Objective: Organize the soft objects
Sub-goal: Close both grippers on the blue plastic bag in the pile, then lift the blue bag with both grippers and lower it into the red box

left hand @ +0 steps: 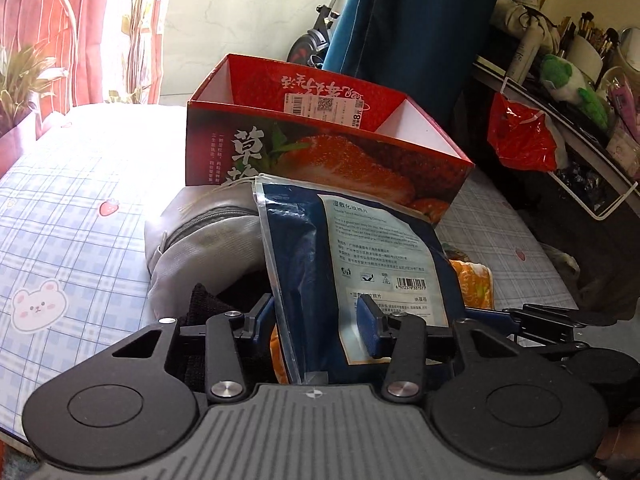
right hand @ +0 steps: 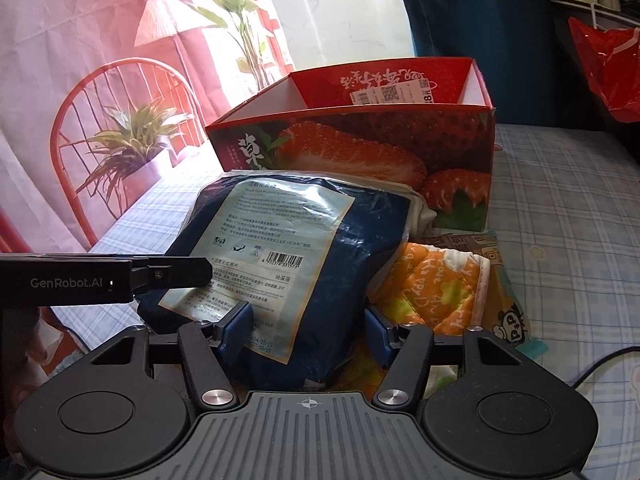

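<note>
The dark blue cotton-pad pouch (right hand: 288,264) lies on the bed amid the soft pile, its long axis running toward the strawberry carton (right hand: 360,148) at 12 o'clock. Both grippers straddle its near end: the left gripper (left hand: 320,320) pinches one edge, while the right gripper (right hand: 308,330) is closed around the bulging body. The orange quilted mitt (right hand: 436,284) sits at 2 o'clock.
</note>
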Demonstrator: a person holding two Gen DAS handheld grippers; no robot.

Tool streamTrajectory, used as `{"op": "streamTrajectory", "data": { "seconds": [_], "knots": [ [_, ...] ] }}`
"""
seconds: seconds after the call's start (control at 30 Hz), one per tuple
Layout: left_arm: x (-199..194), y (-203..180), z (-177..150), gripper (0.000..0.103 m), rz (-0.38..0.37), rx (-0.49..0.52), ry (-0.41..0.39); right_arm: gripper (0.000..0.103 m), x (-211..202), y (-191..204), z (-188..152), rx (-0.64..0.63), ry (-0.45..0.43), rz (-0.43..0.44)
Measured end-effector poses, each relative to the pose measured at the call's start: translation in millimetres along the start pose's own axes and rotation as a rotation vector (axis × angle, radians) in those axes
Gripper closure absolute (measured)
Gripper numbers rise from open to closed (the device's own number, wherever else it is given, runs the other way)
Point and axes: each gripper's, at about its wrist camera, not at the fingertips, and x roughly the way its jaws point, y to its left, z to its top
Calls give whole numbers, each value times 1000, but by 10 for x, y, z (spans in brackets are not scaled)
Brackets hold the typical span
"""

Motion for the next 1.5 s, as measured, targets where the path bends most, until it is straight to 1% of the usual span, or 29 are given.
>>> {"op": "streamTrajectory", "data": {
  "seconds": [0.23, 0.3, 0.37, 0.4, 0.47, 0.63, 0.77, 0.87, 0.97, 1.07, 1.2, 1.37, 1.5],
  "knots": [
    [61, -5, 1, 59, 18, -8, -10, 47, 48, 18, -3, -6, -10, -4],
    [81, 14, 3, 59, 15, -19, -7, 47, 62, 11, -5, -2, -14, -2],
    [82, 35, 1, 59, -5, -33, -1, 48, 74, -9, -12, 7, -14, 8],
    [85, 35, 6, 59, -15, -34, 2, 49, 75, -15, -13, 9, -16, 13],
    [74, 21, 6, 59, -25, -25, 0, 55, 49, 0, -6, 0, -28, 22],
    [51, 54, 46, 59, -56, -44, -4, 62, -53, 66, 64, -40, -71, 24],
    [-26, 102, 105, 60, -79, -59, -43, 64, -139, 89, 133, -60, -110, 35],
    [-114, 80, 180, 60, -95, -47, -82, 64, -223, 131, 203, -90, -144, 33],
    [-176, 22, 320, 59, -101, -20, -119, 64, -339, 160, 342, -119, -189, 36],
    [-185, -25, 510, 59, -108, 4, -148, 64, -431, 168, 561, -156, -225, 39],
    [-131, -95, 833, 53, -123, 41, -178, 64, -470, 128, 907, -199, -258, 35],
    [131, -159, 1283, 50, -130, 69, -172, 64, -323, 0, 1324, -251, -268, 3],
    [426, -157, 1605, 49, -148, 61, -154, 64, -89, -183, 1626, -236, -258, -8]
  ]
}}
